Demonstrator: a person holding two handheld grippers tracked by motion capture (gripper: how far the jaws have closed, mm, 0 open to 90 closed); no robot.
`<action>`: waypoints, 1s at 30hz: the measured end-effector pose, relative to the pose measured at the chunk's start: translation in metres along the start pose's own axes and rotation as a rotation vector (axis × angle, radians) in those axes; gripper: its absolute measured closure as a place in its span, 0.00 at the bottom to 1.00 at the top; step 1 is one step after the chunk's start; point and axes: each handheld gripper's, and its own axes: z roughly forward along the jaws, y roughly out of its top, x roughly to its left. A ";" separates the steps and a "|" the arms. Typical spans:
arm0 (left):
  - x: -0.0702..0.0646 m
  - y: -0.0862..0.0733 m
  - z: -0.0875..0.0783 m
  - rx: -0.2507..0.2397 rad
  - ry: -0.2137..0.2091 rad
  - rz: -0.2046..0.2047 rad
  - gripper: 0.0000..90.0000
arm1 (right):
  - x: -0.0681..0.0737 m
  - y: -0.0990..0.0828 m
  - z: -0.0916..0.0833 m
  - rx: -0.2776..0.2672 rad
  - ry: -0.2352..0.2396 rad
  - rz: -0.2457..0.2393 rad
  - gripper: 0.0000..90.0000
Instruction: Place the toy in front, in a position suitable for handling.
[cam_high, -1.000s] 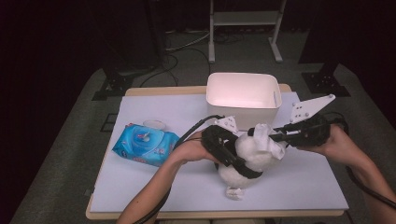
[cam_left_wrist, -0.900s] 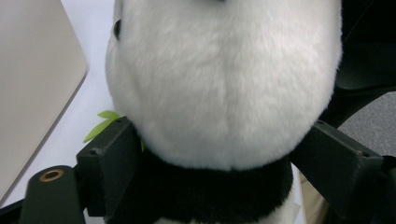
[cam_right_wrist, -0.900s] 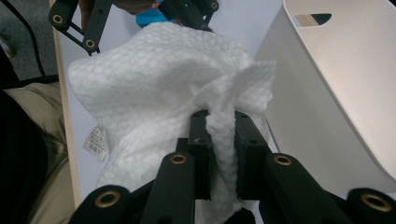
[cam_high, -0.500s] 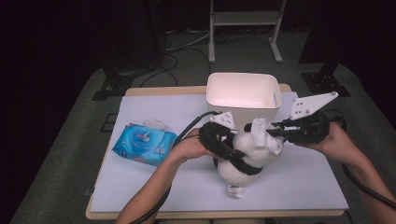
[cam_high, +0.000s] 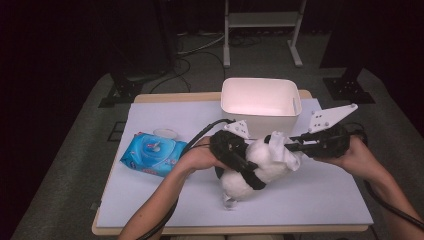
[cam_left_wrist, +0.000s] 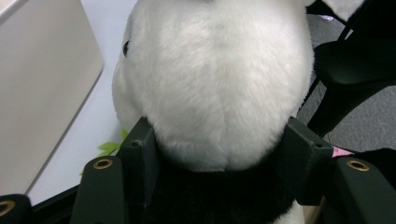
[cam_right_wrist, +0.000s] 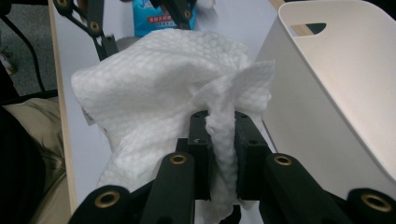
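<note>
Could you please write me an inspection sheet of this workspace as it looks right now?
Surface: table with a pale cover, wood edge showing.
Job's things: plush panda in the middle; white wipe against its head.
Clutter: blue wipe pack to the left, white bin behind.
Grippers: left gripper has just been closing, jaws now clamped on the panda; right gripper shut on the wipe.
Cables: one trails from each gripper; more on the floor behind.
Surroundings: dark room, grey floor, metal stand behind the table.
</note>
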 end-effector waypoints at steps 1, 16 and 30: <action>0.000 0.000 0.000 0.000 0.000 0.000 0.41 | 0.000 0.000 0.000 0.000 0.000 0.000 0.87; -0.002 0.004 0.020 0.038 -0.002 0.018 0.32 | -0.004 -0.020 0.009 0.099 0.013 0.025 0.87; -0.007 -0.002 0.014 0.118 0.053 0.026 0.18 | -0.010 -0.062 0.024 0.152 0.043 0.123 0.88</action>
